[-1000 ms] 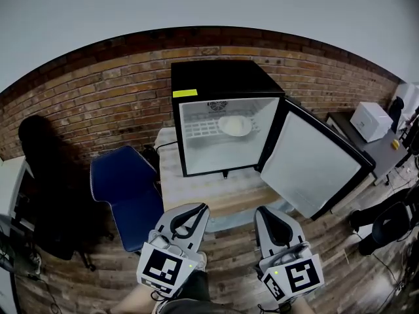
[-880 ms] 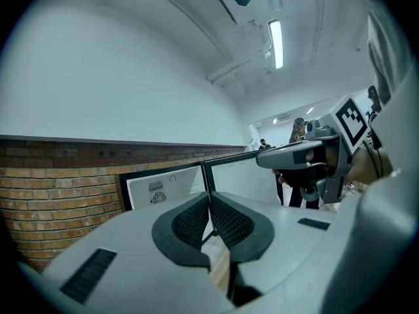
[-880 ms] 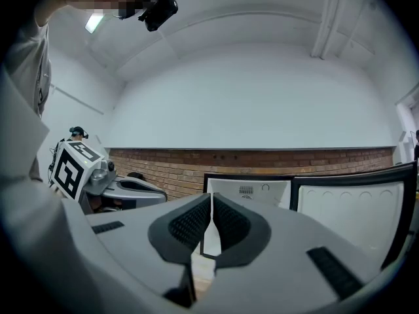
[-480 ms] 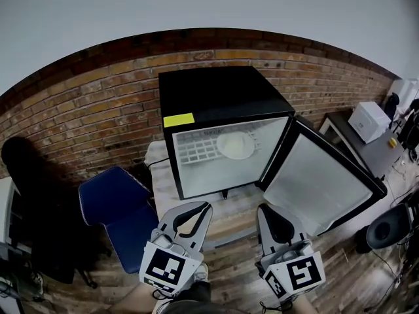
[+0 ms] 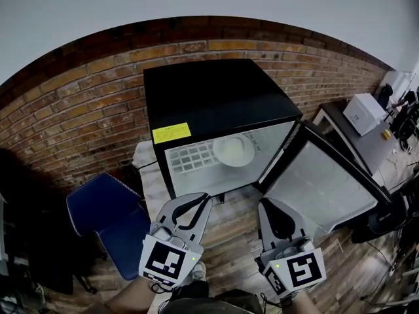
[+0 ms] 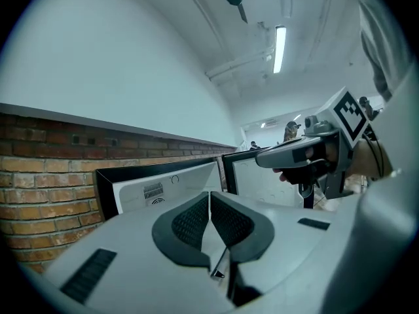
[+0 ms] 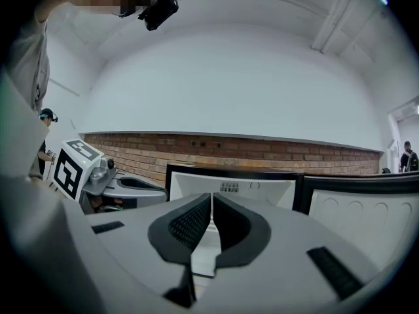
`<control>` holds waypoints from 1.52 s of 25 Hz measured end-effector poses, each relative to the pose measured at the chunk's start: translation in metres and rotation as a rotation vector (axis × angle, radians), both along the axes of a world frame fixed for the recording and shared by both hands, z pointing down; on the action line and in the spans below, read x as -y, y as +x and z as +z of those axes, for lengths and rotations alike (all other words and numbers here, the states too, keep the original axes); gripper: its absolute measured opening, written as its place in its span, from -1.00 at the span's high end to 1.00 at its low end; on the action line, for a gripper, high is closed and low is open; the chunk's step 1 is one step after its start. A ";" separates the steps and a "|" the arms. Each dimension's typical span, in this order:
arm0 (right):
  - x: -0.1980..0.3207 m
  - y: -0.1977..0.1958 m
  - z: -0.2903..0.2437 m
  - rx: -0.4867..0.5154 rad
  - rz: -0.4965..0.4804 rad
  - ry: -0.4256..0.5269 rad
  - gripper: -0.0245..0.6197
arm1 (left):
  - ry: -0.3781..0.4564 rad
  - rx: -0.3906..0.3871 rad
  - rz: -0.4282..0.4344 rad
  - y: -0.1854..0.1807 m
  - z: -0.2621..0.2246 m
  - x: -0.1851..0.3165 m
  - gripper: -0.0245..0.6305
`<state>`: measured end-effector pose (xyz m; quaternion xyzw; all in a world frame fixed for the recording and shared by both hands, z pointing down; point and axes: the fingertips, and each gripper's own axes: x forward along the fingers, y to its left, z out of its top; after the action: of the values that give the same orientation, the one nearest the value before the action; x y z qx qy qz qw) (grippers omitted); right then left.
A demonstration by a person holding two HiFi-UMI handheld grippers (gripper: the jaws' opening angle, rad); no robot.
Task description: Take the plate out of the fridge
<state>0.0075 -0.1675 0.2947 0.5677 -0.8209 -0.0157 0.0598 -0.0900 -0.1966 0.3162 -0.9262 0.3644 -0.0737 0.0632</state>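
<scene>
head view: high, steeply down on fridge [image 5: 216, 97] | gripper views: low, level, close, facing it | shared: fridge's open front

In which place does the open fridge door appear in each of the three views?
Head view: the fridge door stands open right of centre, beside the fridge.
Left gripper view: just right of centre, next to the fridge opening.
Right gripper view: at the right edge.
Shared landmark: the brick wall behind the fridge.

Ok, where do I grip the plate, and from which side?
Probably the near rim of the plate, coming level through the open front of the fridge. It lies flat on the wire shelf, so only that front edge offers a lip.
</scene>
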 end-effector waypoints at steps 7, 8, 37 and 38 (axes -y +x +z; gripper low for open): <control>0.019 0.013 0.001 0.006 0.027 0.000 0.82 | -0.010 0.013 0.002 0.007 0.007 0.020 0.86; 0.022 0.015 0.002 0.008 0.029 -0.001 0.82 | -0.012 0.014 0.000 0.010 0.007 0.023 0.86; 0.136 0.070 0.041 0.318 0.013 -0.175 0.41 | 0.005 0.095 -0.138 0.060 0.008 0.090 0.85; 0.139 0.070 0.044 0.335 0.013 -0.183 0.41 | 0.005 0.096 -0.139 0.061 0.008 0.092 0.86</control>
<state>0.0772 -0.3061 0.3387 0.5598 -0.8138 0.1540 -0.0261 -0.0292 -0.2886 0.3246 -0.8939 0.4245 -0.1213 0.0774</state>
